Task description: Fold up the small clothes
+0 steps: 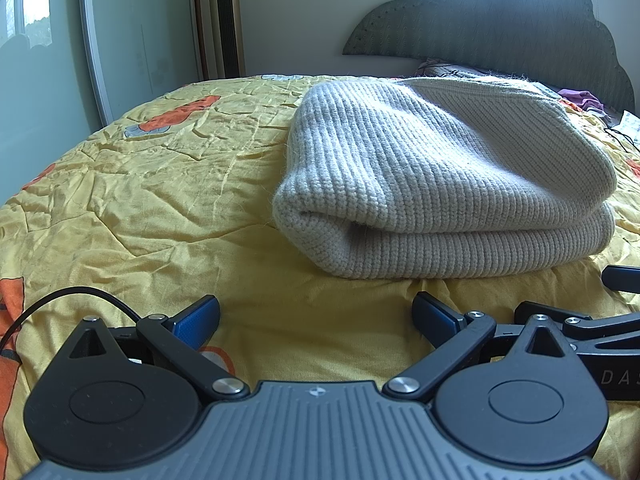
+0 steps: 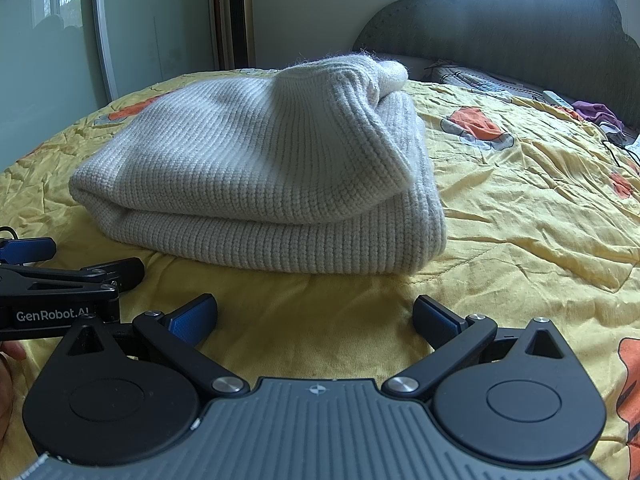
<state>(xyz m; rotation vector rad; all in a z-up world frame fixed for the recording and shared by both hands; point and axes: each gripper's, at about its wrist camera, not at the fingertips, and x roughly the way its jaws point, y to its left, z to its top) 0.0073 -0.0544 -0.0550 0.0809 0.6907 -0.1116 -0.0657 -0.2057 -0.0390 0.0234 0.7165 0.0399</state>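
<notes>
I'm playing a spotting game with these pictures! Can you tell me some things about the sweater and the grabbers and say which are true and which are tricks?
1. The knit sweater lies folded on the yellow bedspread. True.
2. The left gripper is pinching the sweater. False: it is open, short of the sweater.
3. The right gripper is open and empty. True.
4. The sweater is bright red. False: it is pale grey-cream.
5. A purple cloth lies near the headboard. True.

left gripper spread wide and holding nothing, right gripper same deal, both low, side by side, pointing forward
</notes>
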